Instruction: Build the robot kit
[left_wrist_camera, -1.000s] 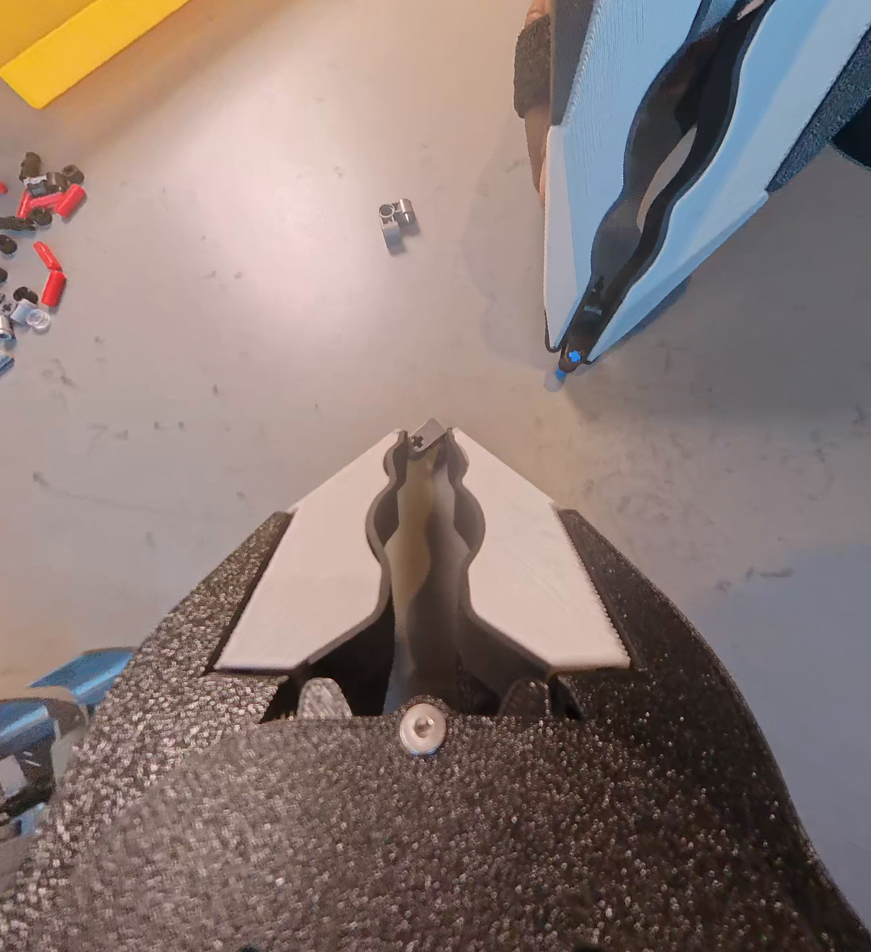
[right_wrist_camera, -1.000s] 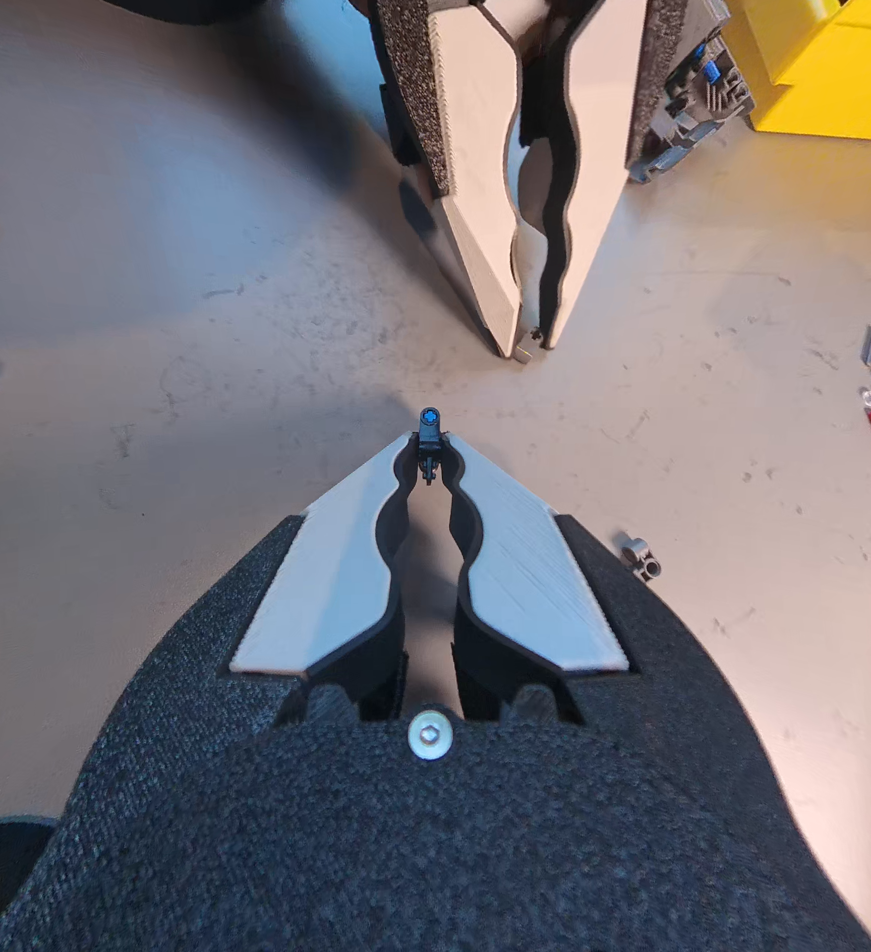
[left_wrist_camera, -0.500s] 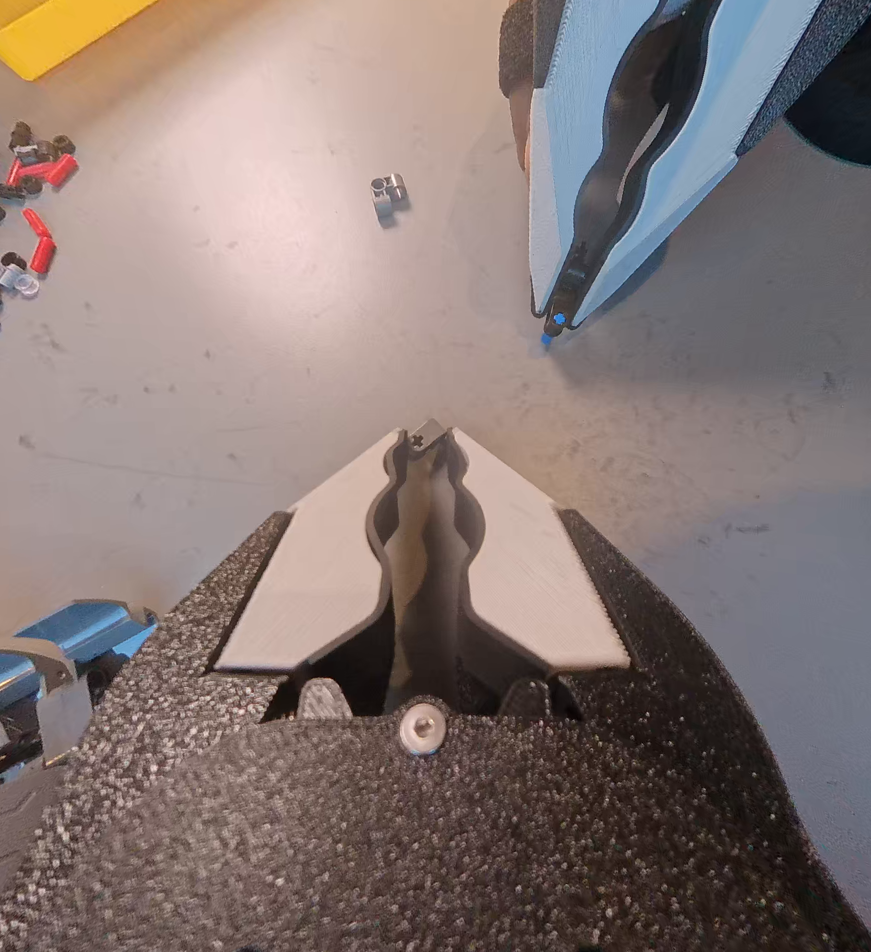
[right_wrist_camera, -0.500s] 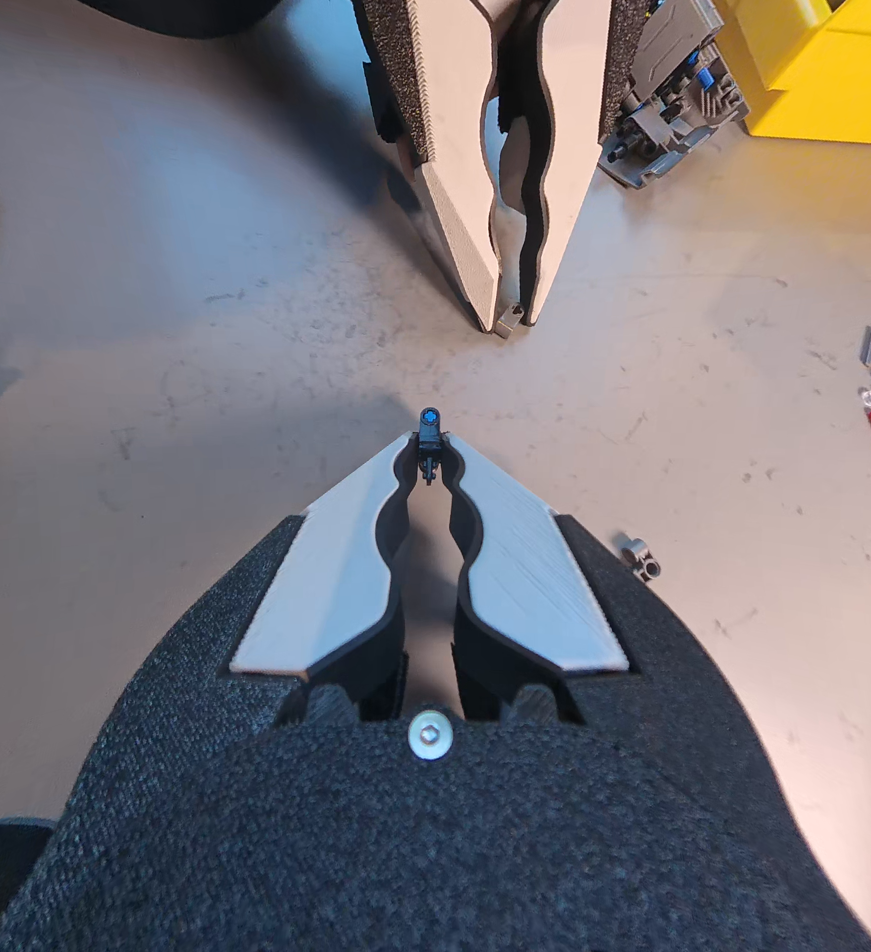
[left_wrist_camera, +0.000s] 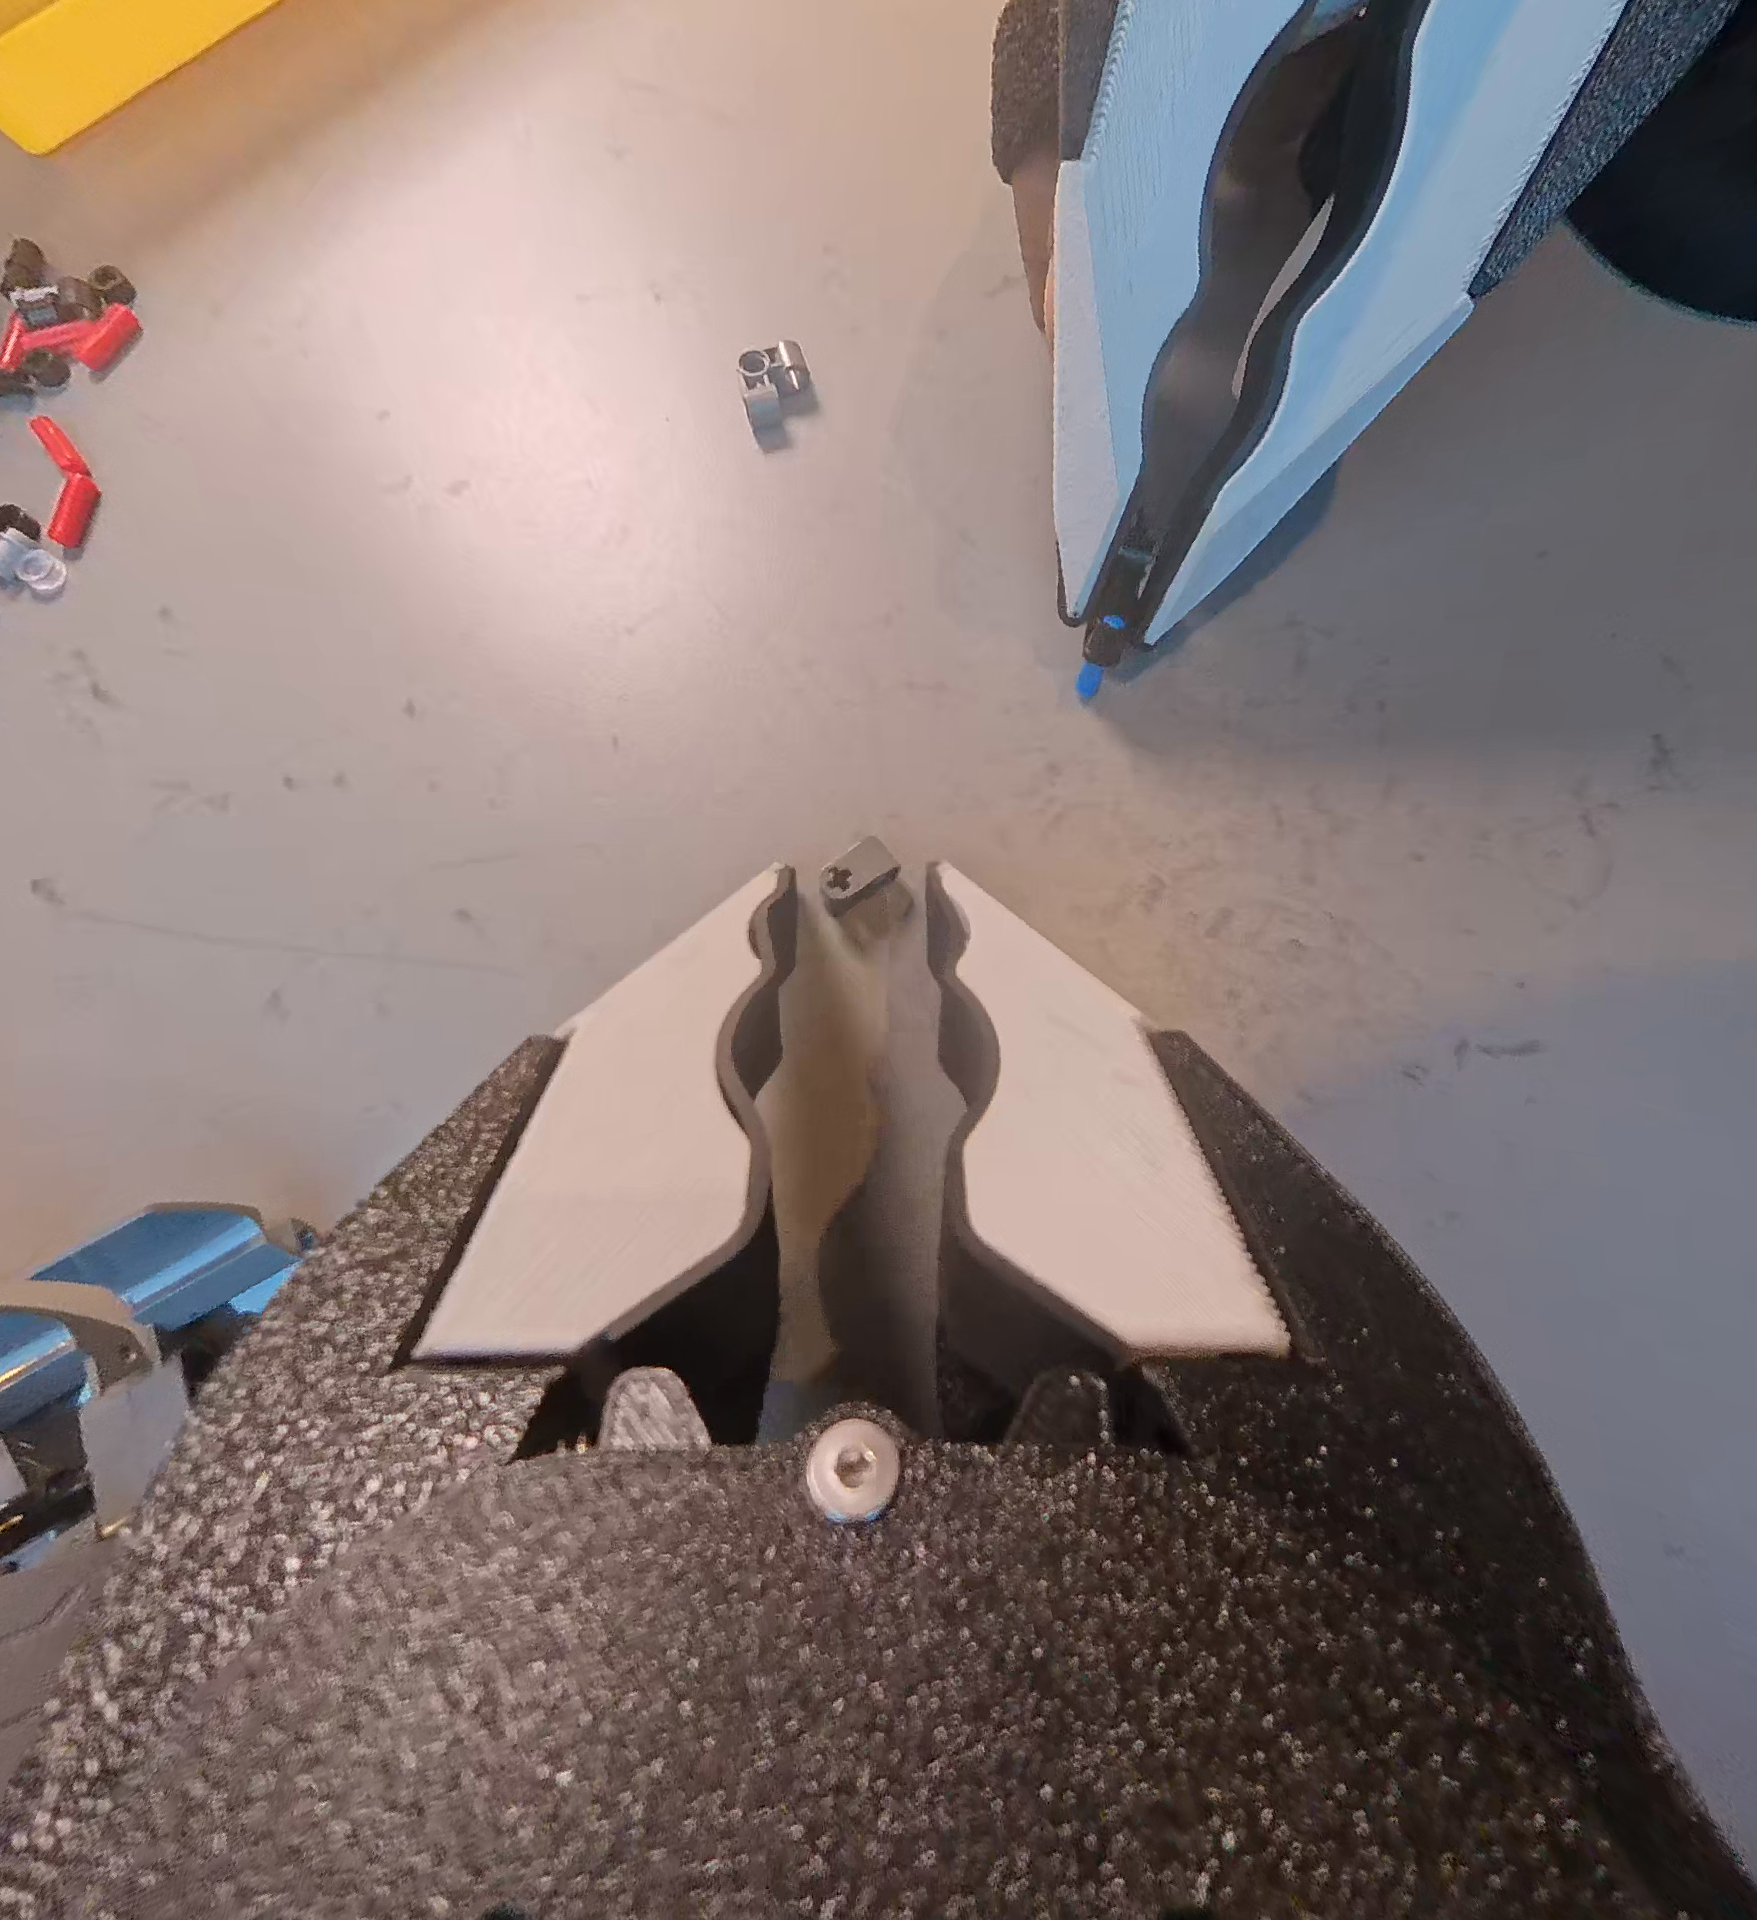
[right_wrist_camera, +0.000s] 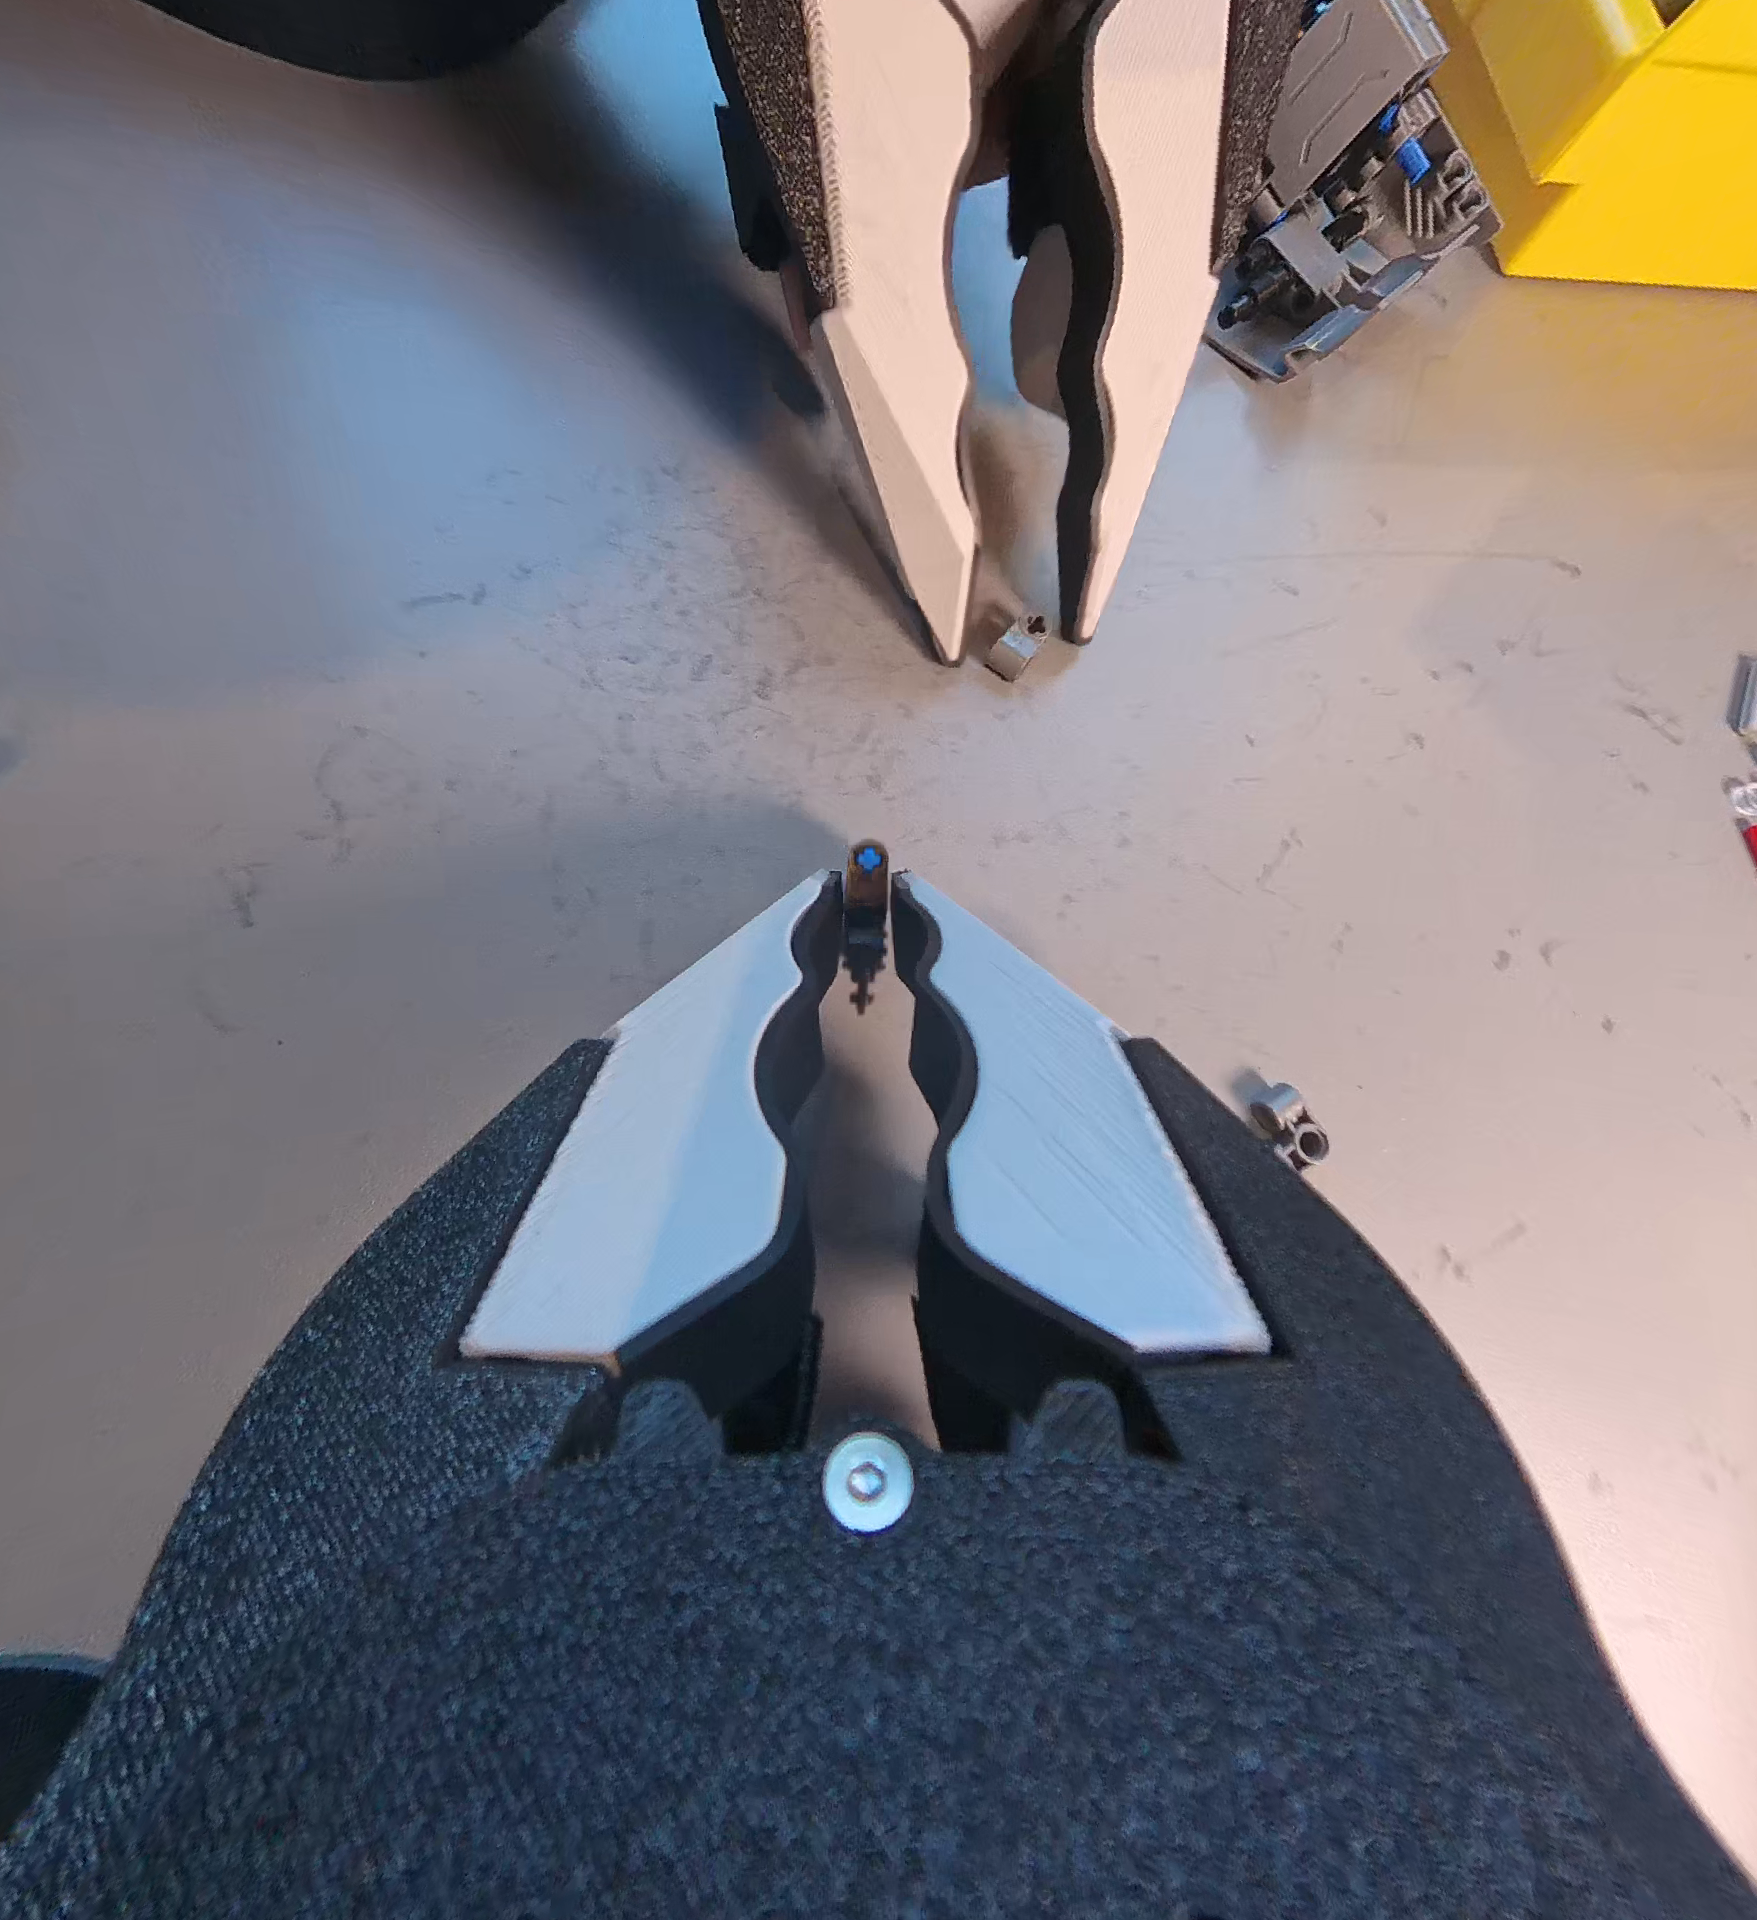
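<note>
A small grey block (left_wrist_camera: 861,891) with a cross-shaped hole in its end face is lying between the fingertips of the left gripper (left_wrist_camera: 855,878), tilted, with a gap on each side; the jaws are standing apart, released, and whether the block is resting on the table (left_wrist_camera: 500,665) cannot be told. In the right wrist view the same block (right_wrist_camera: 1015,648) is showing as a pale, squarish piece at the tips of the left gripper (right_wrist_camera: 1017,642).

The right gripper (right_wrist_camera: 866,881) is clenching a thin black pin (right_wrist_camera: 866,904) with a blue cross-shaped tip, the pin sticking forward past the fingertips. From the left wrist view this gripper (left_wrist_camera: 1113,623) is pointing down toward the table, the pin's blue end (left_wrist_camera: 1089,681) just above or on the surface.

Both grippers are showing flat, pale, ribbed finger plates with wavy black inner edges, set in rough, grainy black bodies.

The table is smooth, grey and scuffed. A grey connector (left_wrist_camera: 772,387) is lying alone, well apart from both grippers. A scatter of small red, black and grey parts (left_wrist_camera: 17,416) is lying near the left edge of the left wrist view. A yellow bin (right_wrist_camera: 1663,135) is sitting at the far corner, with a grey and blue built model (right_wrist_camera: 1362,208) just beside it. Open table is stretching between the two grippers.
</note>
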`<state>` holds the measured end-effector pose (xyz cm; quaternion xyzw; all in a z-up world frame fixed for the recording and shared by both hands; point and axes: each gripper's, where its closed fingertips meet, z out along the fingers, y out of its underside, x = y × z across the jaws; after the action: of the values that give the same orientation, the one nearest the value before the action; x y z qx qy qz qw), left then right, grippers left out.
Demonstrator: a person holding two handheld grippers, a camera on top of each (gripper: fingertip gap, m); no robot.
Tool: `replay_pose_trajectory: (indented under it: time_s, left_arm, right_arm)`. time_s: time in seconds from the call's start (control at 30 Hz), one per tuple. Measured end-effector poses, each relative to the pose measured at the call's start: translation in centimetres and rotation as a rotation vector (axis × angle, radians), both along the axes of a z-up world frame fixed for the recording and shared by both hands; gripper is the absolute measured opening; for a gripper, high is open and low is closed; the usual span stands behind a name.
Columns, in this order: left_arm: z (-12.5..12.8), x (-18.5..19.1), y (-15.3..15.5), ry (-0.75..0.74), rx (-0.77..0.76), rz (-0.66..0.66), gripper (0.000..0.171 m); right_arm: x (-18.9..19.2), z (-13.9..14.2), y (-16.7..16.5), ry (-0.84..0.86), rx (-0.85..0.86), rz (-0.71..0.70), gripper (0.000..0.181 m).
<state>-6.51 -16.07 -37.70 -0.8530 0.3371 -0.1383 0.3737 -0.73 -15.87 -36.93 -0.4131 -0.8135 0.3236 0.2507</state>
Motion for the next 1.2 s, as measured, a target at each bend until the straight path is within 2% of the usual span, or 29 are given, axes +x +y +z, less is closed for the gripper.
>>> replay_pose_trajectory:
  time_s: [0.07, 0.23, 0.3, 0.37, 0.43, 0.5, 0.6, 0.7, 0.8, 0.9, 1.0, 1.2]
  left_arm:
    - [0.0, -0.4, -0.1, 0.021, 0.001, -0.005, 0.028]
    - [0.0, -0.6, -0.2, 0.016, -0.001, -0.008, 0.025]
    - [0.0, -0.3, 0.0, 0.001, -0.002, -0.004, 0.022]
    - [0.0, -0.1, 0.0, 0.015, 0.008, -0.015, 0.009]
    - [0.4, 0.2, 0.2, 0.031, 0.047, -0.024, 0.009]
    - [2.2, 1.5, 0.2, -0.084, 0.089, -0.042, 0.009]
    - [5.8, 3.4, -0.2, -0.401, 0.081, -0.059, 0.009]
    - [8.9, 4.0, -0.9, -0.726, 0.014, -0.099, 0.009]
    - [10.3, 4.5, -1.8, -0.925, -0.078, -0.161, 0.009]
    - [10.6, 5.4, -2.5, -0.992, -0.144, -0.210, 0.008]
    - [10.4, 6.0, -3.0, -0.978, -0.160, -0.241, 0.008]
    - [10.0, 6.1, -2.8, -0.954, -0.158, -0.224, 0.008]
  right_arm:
    - [0.0, 0.0, 0.0, -0.001, -0.002, -0.001, 0.010]
    - [0.0, 0.2, 0.0, -0.002, -0.046, -0.011, 0.018]
    - [-0.1, 0.6, 0.3, 0.009, -0.065, -0.021, 0.019]
    - [-0.2, 1.4, 0.4, 0.036, -0.100, -0.031, 0.019]
    - [-0.6, 2.2, 0.6, 0.078, -0.121, -0.046, 0.019]
    - [-1.1, 3.2, 0.5, 0.147, -0.109, -0.052, 0.019]
    - [-1.9, 5.7, -0.3, 0.321, -0.042, -0.025, 0.019]
    - [-1.8, 8.2, -1.0, 0.456, -0.011, 0.003, 0.019]
    - [-1.6, 9.3, -2.0, 0.510, -0.003, 0.043, 0.019]
    - [-1.4, 9.4, -2.8, 0.522, 0.007, 0.080, 0.017]
    - [-1.2, 9.5, -3.1, 0.520, 0.004, 0.097, 0.009]
    - [-1.0, 9.2, -2.9, 0.458, -0.083, 0.083, 0.008]
